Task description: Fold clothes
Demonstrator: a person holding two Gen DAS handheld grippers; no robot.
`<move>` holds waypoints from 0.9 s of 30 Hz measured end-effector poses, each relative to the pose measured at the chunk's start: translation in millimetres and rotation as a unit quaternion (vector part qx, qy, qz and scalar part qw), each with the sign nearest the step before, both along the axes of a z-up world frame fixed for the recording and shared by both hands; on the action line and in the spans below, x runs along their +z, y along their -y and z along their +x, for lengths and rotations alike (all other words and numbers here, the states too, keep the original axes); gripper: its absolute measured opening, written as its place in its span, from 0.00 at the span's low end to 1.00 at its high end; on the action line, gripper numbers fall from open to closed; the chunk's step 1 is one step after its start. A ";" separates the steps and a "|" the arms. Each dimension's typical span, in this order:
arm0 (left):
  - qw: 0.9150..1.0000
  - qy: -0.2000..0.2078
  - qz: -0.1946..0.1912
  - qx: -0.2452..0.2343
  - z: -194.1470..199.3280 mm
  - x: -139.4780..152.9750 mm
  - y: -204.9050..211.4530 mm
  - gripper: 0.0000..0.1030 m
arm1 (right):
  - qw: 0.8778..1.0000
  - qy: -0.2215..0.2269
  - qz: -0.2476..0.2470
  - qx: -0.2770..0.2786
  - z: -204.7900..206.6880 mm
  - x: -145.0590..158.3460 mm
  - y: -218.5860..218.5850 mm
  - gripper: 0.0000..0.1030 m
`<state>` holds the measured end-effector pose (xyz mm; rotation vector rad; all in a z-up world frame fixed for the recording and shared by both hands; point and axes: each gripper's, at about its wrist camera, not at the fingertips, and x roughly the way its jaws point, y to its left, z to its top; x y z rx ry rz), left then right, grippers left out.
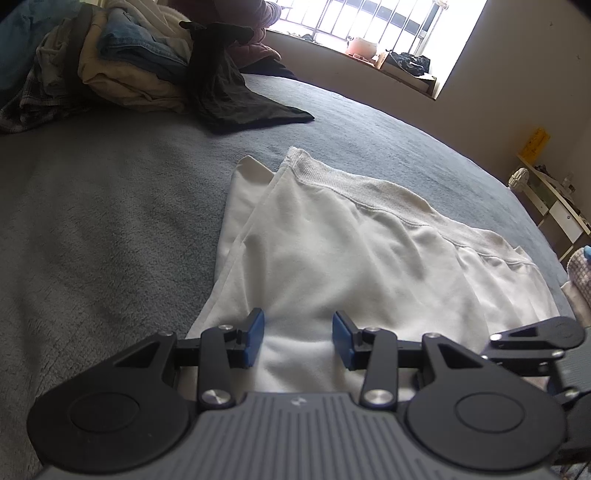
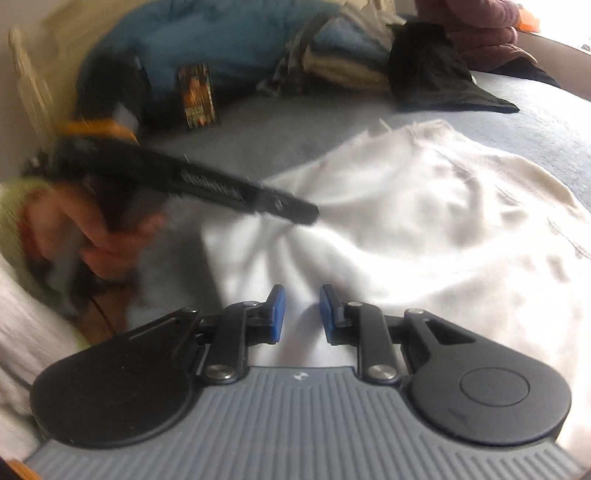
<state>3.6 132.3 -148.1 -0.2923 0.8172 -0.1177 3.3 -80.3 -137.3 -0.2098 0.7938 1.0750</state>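
White cotton garment with a ribbed waistband [image 1: 354, 236] lay folded lengthwise on the grey-blue fleece bedcover [image 1: 96, 229], taking up the near right part of the bed. Nearest the left wrist camera, the left gripper [image 1: 298, 339] hung low over the garment's near end with its blue pads [image 1: 255, 338] standing apart; white cloth showed in the gap, but neither pad pressed on it, so it was released. Just beside it at the right edge sat part of the other tool. In the right wrist view, which was blurred, the right gripper [image 2: 302, 314] pointed down over the rumpled white fabric, its pads separated by a narrower gap and gripping nothing. A hand [image 2: 110, 240] in a pale green cuff held the black handle of the left tool at the left of that view. The garment's left edge ran straight away from the camera, with a second layer peeking out beside it, and the ribbed band formed its far edge. Left of it the bedcover lay bare and broad. Farther off, a black cloth [image 1: 236, 96] spilled from a heap of folded beige and denim clothes [image 1: 122, 62] at the far left. Beyond, a barred window [image 1: 373, 18] and a low shelf [image 1: 554, 199] stood by the wall.
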 end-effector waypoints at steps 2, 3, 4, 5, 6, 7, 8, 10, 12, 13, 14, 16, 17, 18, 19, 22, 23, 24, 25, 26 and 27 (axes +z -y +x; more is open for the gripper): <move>1.000 0.001 0.002 -0.001 0.1 -0.3 0.5 0.41 | 1.000 0.002 0.005 -0.003 0.0 -6.7 -2.6 0.18; 1.000 0.002 0.002 -0.002 0.3 -0.4 0.9 0.41 | 1.000 0.000 0.008 -0.006 0.7 -8.6 -3.5 0.16; 1.000 0.002 0.003 -0.003 0.4 -0.4 1.3 0.42 | 1.000 -0.003 0.012 -0.009 1.8 -10.0 -4.1 0.11; 1.000 0.003 0.004 -0.004 0.5 -0.4 1.7 0.43 | 1.000 -0.013 0.018 -0.011 3.4 -10.0 -2.6 0.05; 1.000 0.003 0.005 -0.005 0.6 -0.5 2.2 0.43 | 0.999 -0.030 0.028 -0.009 1.7 -8.7 2.3 0.03; 1.000 0.004 0.007 -0.006 0.7 -0.6 2.8 0.43 | 0.998 -0.048 0.039 -0.005 1.7 -8.6 5.7 0.00; 1.000 0.005 0.009 -0.007 0.7 -0.6 3.4 0.43 | 0.996 -0.067 0.052 0.002 1.8 -9.1 8.2 0.00; 1.000 0.005 0.010 -0.008 0.5 -0.6 3.7 0.43 | 0.991 -0.106 0.080 0.023 -0.6 -10.2 13.7 0.00; 1.000 0.005 0.008 -0.008 0.4 -0.6 2.7 0.43 | 0.983 -0.145 0.102 0.050 -6.7 -11.8 18.9 0.00; 1.000 0.004 0.007 -0.009 0.4 -0.5 2.2 0.43 | 0.978 -0.167 0.106 0.065 -11.0 -13.2 20.6 0.00; 1.000 0.004 0.006 -0.008 0.4 -0.4 1.8 0.43 | 0.971 -0.197 0.107 0.085 -15.5 -15.9 21.5 0.00; 1.000 0.003 0.003 -0.009 0.4 0.0 1.3 0.43 | 0.949 -0.267 0.098 0.134 -26.9 -23.6 21.5 0.00; 1.000 0.003 0.002 -0.010 0.2 0.4 0.8 0.43 | 0.935 -0.303 0.084 0.162 -34.6 -26.4 23.1 0.02; 1.000 0.002 0.000 -0.009 -0.2 1.4 0.0 0.43 | 0.931 -0.311 0.062 0.179 -40.2 -27.0 23.0 0.02; 1.000 0.001 -0.002 -0.009 -0.7 2.4 -0.8 0.43 | 0.931 -0.308 0.037 0.191 -44.4 -27.0 21.6 0.03; 1.000 -0.001 -0.007 -0.006 -2.8 6.2 -3.9 0.44 | 0.945 -0.269 0.008 0.185 -42.6 -17.8 24.6 0.03; 1.000 -0.002 -0.005 -0.003 -4.5 7.9 -5.4 0.44 | 0.954 -0.247 0.021 0.166 -35.2 -10.9 29.3 0.03; 1.000 -0.003 -0.004 0.000 -6.2 9.5 -6.9 0.45 | 0.963 -0.228 0.044 0.136 -24.6 -3.4 34.4 0.04; 1.000 -0.004 -0.002 0.002 -8.0 11.0 -8.6 0.45 | 0.971 -0.208 0.070 0.099 -13.0 3.0 40.0 0.04; 1.000 -0.006 0.001 0.004 -9.7 12.4 -10.0 0.45 | 0.977 -0.185 0.085 0.056 -2.0 7.0 44.5 0.07; 1.000 -0.008 0.005 0.007 -11.2 13.8 -11.2 0.45 | 0.982 -0.161 0.096 0.011 8.7 10.1 48.3 0.09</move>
